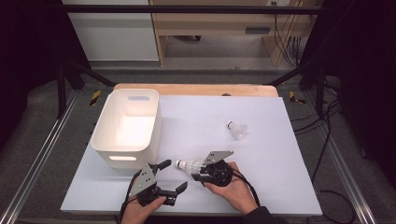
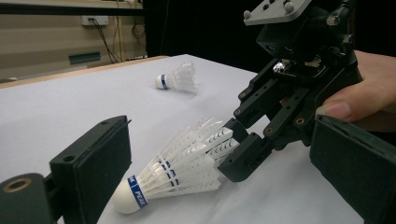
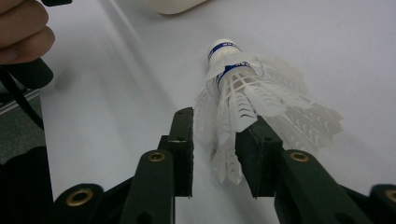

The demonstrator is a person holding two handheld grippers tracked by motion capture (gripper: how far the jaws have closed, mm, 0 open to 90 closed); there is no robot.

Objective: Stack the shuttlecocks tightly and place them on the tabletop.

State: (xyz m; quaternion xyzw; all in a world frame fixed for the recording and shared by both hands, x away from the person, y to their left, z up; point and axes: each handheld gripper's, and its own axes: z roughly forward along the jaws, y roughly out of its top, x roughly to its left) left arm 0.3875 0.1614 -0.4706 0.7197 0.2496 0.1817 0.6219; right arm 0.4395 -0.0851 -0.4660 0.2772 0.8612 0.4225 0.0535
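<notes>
A white feathered shuttlecock with a blue band lies on its side on the pale table sheet, cork toward the bin. My right gripper sits at its skirt end. In the right gripper view the jaws stand slightly apart around the skirt's edge of the shuttlecock, and the left pad is clear of the feathers. My left gripper is open wide just left of it, jaws framing the shuttlecock and the right gripper. A second shuttlecock lies farther back right.
A white plastic bin stands at the left of the sheet, close behind the left gripper. The second shuttlecock rests alone mid-table. The wooden table edge runs along the back. A hand holds the left gripper nearby.
</notes>
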